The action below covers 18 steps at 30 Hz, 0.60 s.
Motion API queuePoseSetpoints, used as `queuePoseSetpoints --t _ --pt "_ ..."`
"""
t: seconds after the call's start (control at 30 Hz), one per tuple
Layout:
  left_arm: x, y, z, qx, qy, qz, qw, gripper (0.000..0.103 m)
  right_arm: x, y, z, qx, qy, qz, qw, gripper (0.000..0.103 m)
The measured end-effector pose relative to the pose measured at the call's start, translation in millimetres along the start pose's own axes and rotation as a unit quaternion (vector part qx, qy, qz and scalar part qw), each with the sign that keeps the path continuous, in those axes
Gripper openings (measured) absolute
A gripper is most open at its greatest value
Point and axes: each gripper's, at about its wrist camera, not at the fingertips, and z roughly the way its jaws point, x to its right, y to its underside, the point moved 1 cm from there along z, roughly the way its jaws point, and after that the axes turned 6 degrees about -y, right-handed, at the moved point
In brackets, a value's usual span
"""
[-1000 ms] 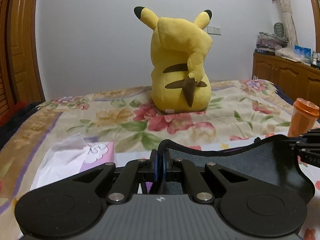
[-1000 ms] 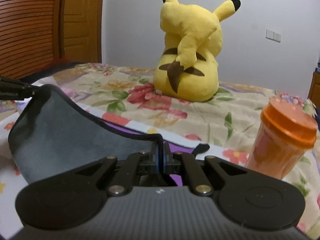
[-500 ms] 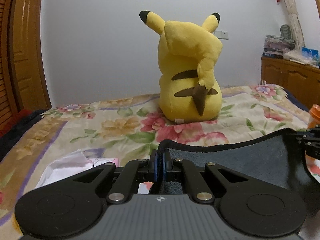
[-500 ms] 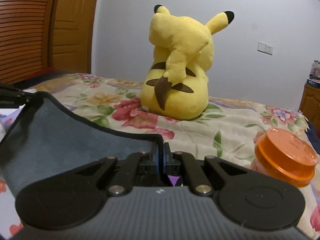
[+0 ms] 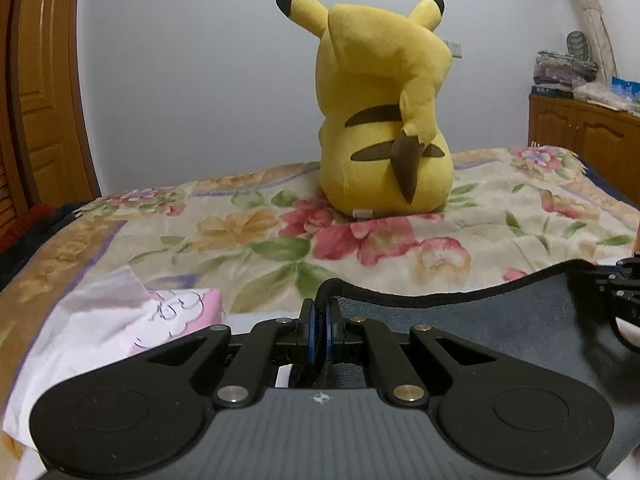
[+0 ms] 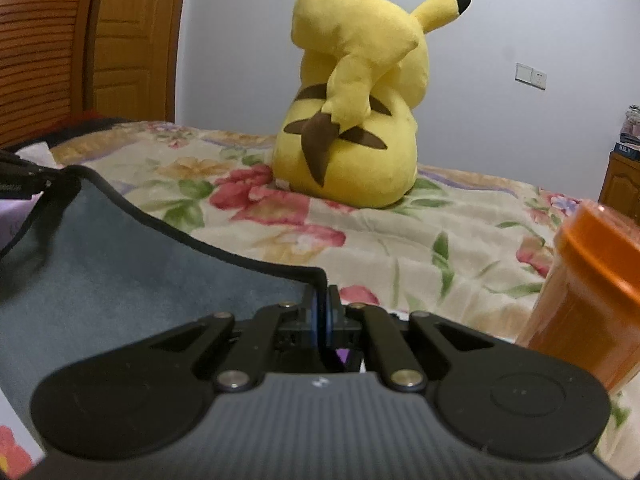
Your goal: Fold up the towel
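Observation:
A dark grey towel with a black hem (image 5: 480,316) hangs stretched between my two grippers above the flowered bed. My left gripper (image 5: 320,320) is shut on the towel's left corner. My right gripper (image 6: 323,312) is shut on the right corner; the towel (image 6: 140,272) spreads to its left. The right gripper shows at the far right of the left wrist view (image 5: 624,296). The left gripper shows at the far left of the right wrist view (image 6: 20,180). The towel's lower part is hidden behind the gripper bodies.
A big yellow plush toy (image 5: 384,120) sits on the bed (image 5: 240,232) ahead. An orange lidded cup (image 6: 592,292) stands close on the right. A pink-and-white tissue pack (image 5: 120,320) lies at left. Wooden doors stand at left, a wooden cabinet (image 5: 584,132) at right.
Both grippers have moved forward and lowered with the towel held between them. The plush toy and the orange cup look nearer, and the towel's top edge sags lower.

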Motion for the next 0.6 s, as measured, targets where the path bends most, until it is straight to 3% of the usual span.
queuePoseSetpoints --t 0.23,0.33,0.47,0.53,0.57,0.6 --pt "5 9 7 -0.021 0.004 0.008 0.9997 0.009 -1 2 1 -0.009 0.004 0.003 1.0 0.006" --pt "6 13 7 -0.03 0.008 0.012 0.9995 0.014 0 3 -2 -0.014 0.005 0.005 1.0 0.01" --pt "8 17 3 -0.043 0.014 0.01 0.9989 0.04 -3 8 -9 -0.021 0.006 -0.004 1.0 0.014" --pt "9 20 -3 -0.046 0.015 0.01 0.9988 0.042 -4 11 -14 -0.03 0.008 -0.005 1.0 0.015" --pt "10 21 -7 -0.047 0.016 0.011 0.9987 0.043 -4 12 -16 -0.033 0.009 -0.002 0.999 0.017" --pt "10 21 -11 -0.046 0.015 0.014 0.9987 0.043 -5 13 -20 -0.035 0.01 0.002 0.999 0.031"
